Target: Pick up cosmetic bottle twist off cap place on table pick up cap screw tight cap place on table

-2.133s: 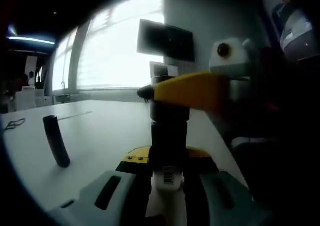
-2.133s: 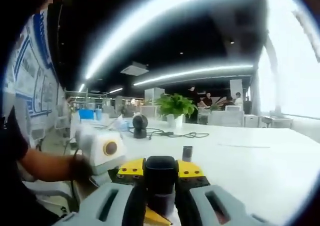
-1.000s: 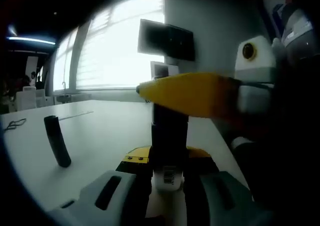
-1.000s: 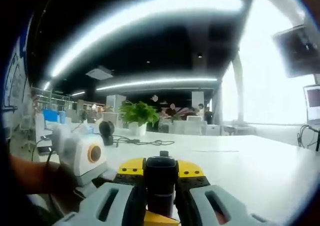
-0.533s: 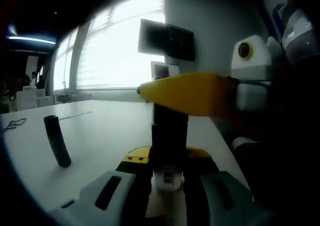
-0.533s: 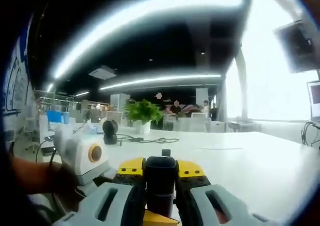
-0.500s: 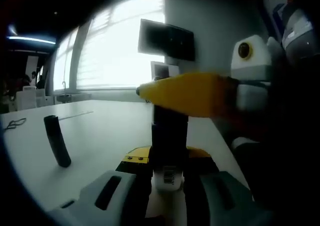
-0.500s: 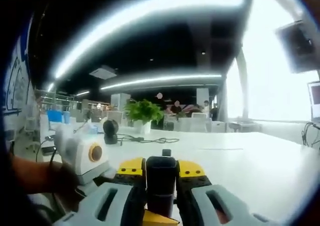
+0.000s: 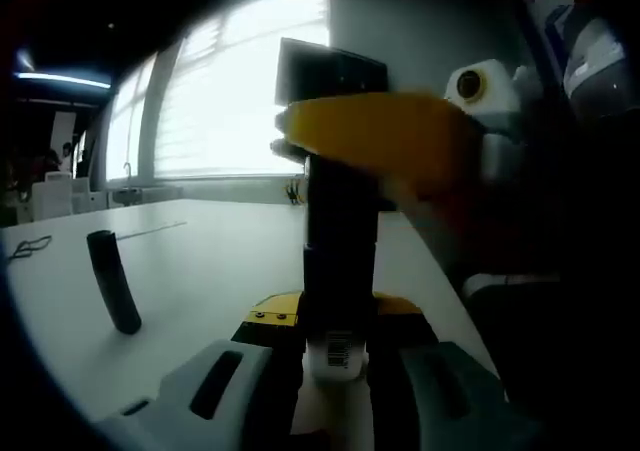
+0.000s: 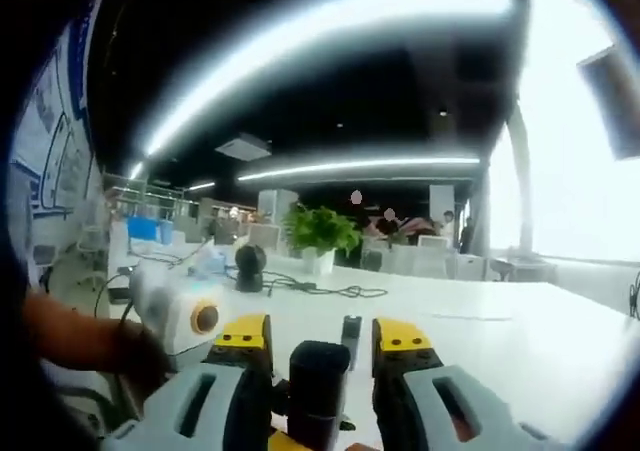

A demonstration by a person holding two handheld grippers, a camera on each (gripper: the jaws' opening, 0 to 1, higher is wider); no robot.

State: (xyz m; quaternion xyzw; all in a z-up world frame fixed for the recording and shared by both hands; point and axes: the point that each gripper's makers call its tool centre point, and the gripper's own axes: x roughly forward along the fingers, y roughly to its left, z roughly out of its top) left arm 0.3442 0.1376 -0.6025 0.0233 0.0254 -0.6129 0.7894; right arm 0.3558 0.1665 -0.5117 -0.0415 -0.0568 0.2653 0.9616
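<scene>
In the left gripper view, the left gripper point(image 9: 335, 371) is clamped on the cosmetic bottle point(image 9: 338, 301), pressing on its lower body where a white barcode label faces the camera; the dark bottle stands upright above the jaws, over the white table point(image 9: 190, 271). Across the bottle's top, reaching in from three o'clock, is the yellow-jawed right gripper point(image 9: 375, 136), blurred with motion, so contact there cannot be read from this side.

The right gripper view settles it better: the right gripper's yellow fingertips point(image 10: 243, 336) stand spread, with a gap showing on both sides of the dark cap point(image 10: 318, 371), which sits between them at six o'clock (whether the cap is fully unthreaded or seated again cannot be told). At nine o'clock in that view the left gripper's pale body sits in a person's hand point(image 10: 140, 356).

My reading is that this is a release between turns in one of the twisting steps, the off-twist or the re-tightening. The next move calls for closing squarely on the cap again and turning about the bottle's axis while the left grip holds firm.

A dark curved object point(image 9: 113, 281) stands at nine o'clock on the table, well apart from the work.
</scene>
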